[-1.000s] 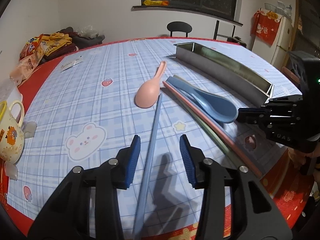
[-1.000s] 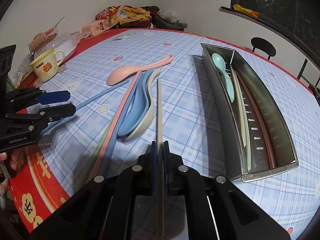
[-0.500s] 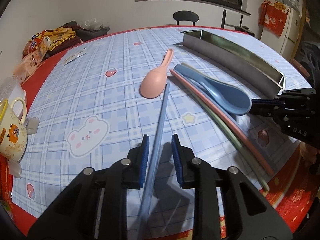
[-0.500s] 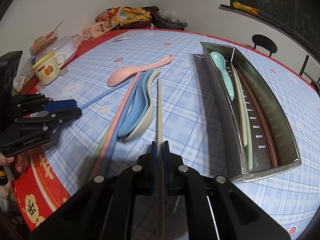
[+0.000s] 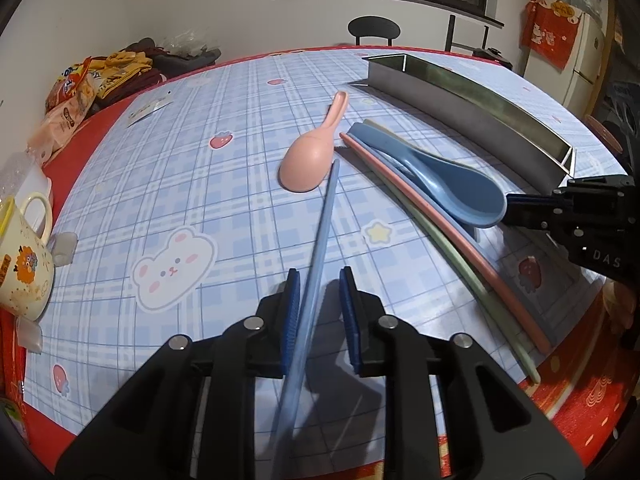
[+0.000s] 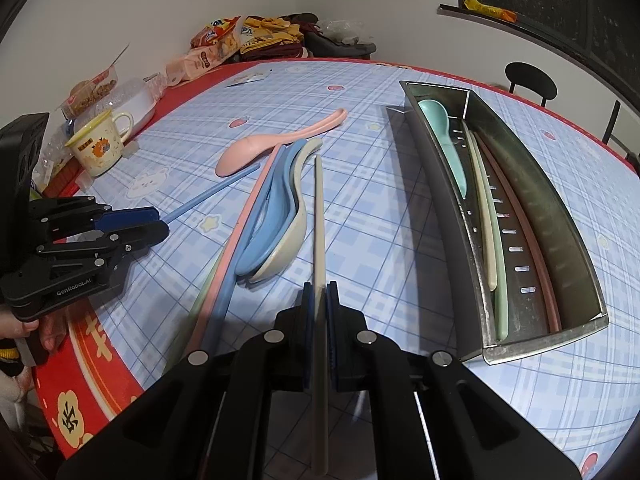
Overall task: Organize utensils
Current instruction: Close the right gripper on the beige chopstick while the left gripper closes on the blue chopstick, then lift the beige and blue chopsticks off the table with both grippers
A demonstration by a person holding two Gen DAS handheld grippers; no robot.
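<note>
Chopsticks and spoons lie partly sorted. My right gripper (image 6: 319,300) has its jaws clamped on a cream chopstick (image 6: 319,216), which points away from me across the counter (image 6: 372,208), beside the metal tray (image 6: 568,216). My left gripper (image 5: 319,300) has its jaws closing around a blue chopstick (image 5: 324,216); the stick sits between the pads with a gap showing on the right side, so I judge it not yet gripped. Its far tip ends just beside a pink spoon (image 5: 308,160).

Already in the tray are a mint spoon (image 6: 444,136), a cream stick, a pale green stick and a brownish pink one, all lying lengthwise.

Left on the counter, between my two grippers, is a loose bundle: a blue spoon (image 5: 456,188) nested in a cream spoon (image 6: 288,248), with a pink chopstick (image 5: 440,224), a green one (image 5: 488,296) and another blue one running alongside. The pink spoon lies apart from that bundle, bowl down.

By my judgement the job is under halfway: four pieces are stowed, two are in hand or nearly so, and about six more wait. A mug (image 5: 20,256) and snack packets sit at the counter's far edge, well clear of the work.
</note>
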